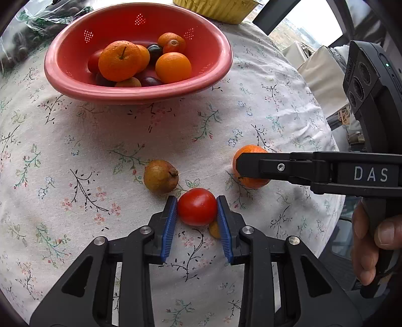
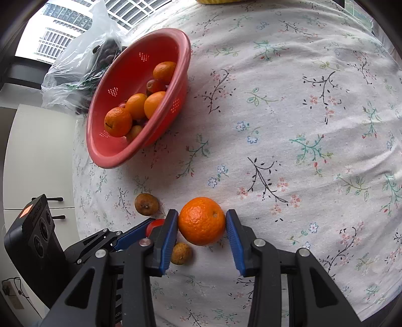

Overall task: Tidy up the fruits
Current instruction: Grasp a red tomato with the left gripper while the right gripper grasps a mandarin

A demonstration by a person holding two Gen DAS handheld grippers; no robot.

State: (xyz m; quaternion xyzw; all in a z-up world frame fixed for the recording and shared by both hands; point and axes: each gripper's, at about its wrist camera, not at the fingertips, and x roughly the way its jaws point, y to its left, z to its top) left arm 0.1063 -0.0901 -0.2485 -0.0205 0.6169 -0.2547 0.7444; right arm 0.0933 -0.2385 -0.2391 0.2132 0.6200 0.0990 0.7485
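Fruits lie in two groups on the flowered tablecloth (image 1: 75, 140): a heap inside the red colander (image 1: 140, 90) toward the far edge, and a few loose ones near the front edge.

From the left wrist camera, the left gripper (image 1: 197, 207) is clamped on a red tomato (image 1: 196, 206), both blue pads pressing its sides while it sits on the cloth. A small yellow-brown fruit (image 1: 214, 229) peeks out just behind the right-hand pad. A brownish pear (image 1: 160, 176) lies just beyond the tomato, apart from it. To the right, the right gripper (image 1: 251, 167) reaches in from the side over an orange (image 1: 248, 182), and a hand (image 1: 374, 241) wraps its handle at the frame's edge. The colander holds several oranges, a red tomato and dark plums. A clear plastic bag (image 1: 35, 22) lies at the far left corner and a yellow container (image 1: 216, 8) at the far edge.

From the right wrist camera, the right gripper (image 2: 202, 222) grasps the orange (image 2: 202, 221), one pad against each side, the fruit resting on the cloth. The small yellow-brown fruit (image 2: 181, 252) sits just beside the orange, near the left-hand pad. The left gripper (image 2: 150, 227) shows at lower left with the tomato (image 2: 154, 225) partly hidden between its fingers. The pear (image 2: 146, 204) lies just beyond. The colander (image 2: 120, 156) stands near the left edge, the plastic bag (image 2: 75, 65) behind it.
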